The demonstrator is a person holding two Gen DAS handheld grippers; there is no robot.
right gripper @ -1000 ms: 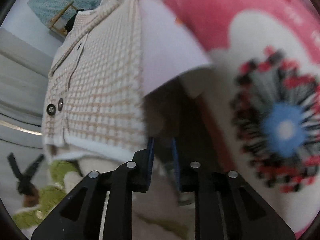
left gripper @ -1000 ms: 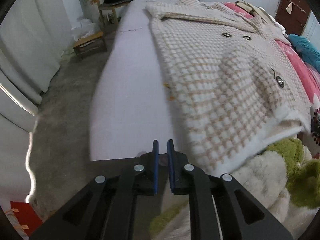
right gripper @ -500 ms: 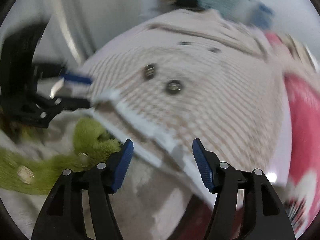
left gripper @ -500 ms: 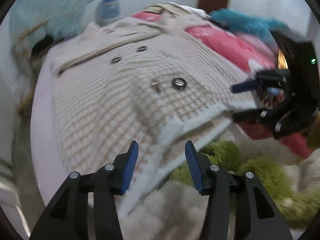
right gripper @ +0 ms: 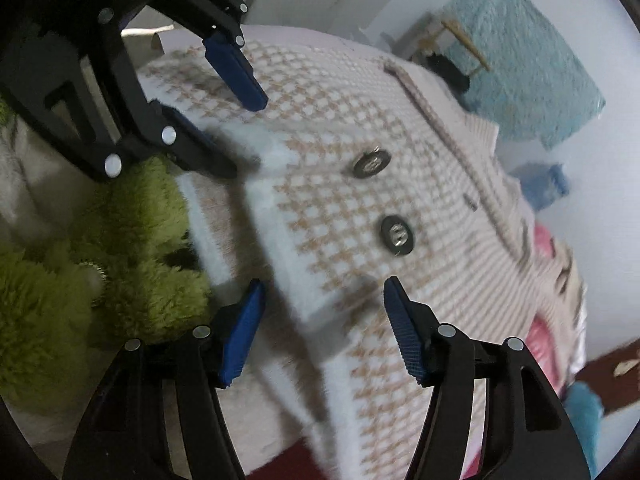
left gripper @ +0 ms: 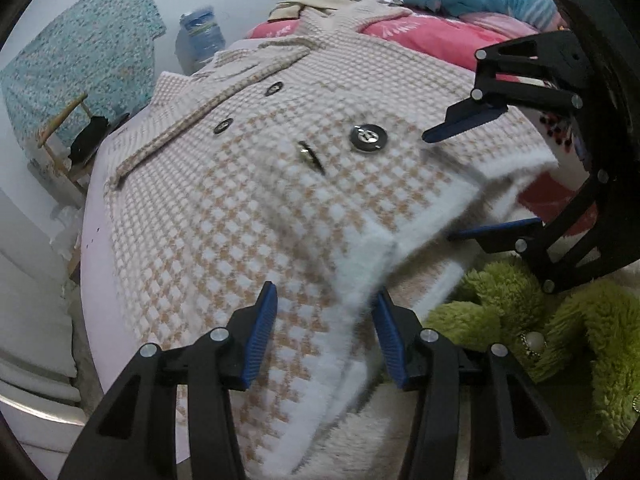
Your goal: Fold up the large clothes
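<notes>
A big checked coat (left gripper: 248, 216), cream and light brown with a white fluffy border, lies spread on a pale mattress (left gripper: 94, 280). Its collar is at the far end and its hem is at the near end, close to both claws. Dark round buttons (left gripper: 368, 138) sit in the middle of the front.

The left gripper (left gripper: 324, 332) stands over the near hem. Its blue pads are apart, and the fluffy white edge of the coat lies between them, but the pads do not press it, so this claw is released. In the right wrist view the same left gripper (right gripper: 228, 116) shows at the upper left, with one finger above the hem and one below it.

The right gripper (right gripper: 322, 322) is also released. Its jaws are closing at this moment, and the white corner of the hem lies between them without being pinched. In the left wrist view this right gripper (left gripper: 472, 176) comes in from the right side, with one finger over the coat and the other under the lifted edge.

A green fluffy toy (left gripper: 560, 332) lies near the hem on a cream furry blanket (left gripper: 360, 440). A pink quilt (left gripper: 432, 36) is on the far right of the coat. At the far left a blue patterned cloth (left gripper: 80, 52) is against the wall, and a water bottle (left gripper: 198, 38) is beside it.
</notes>
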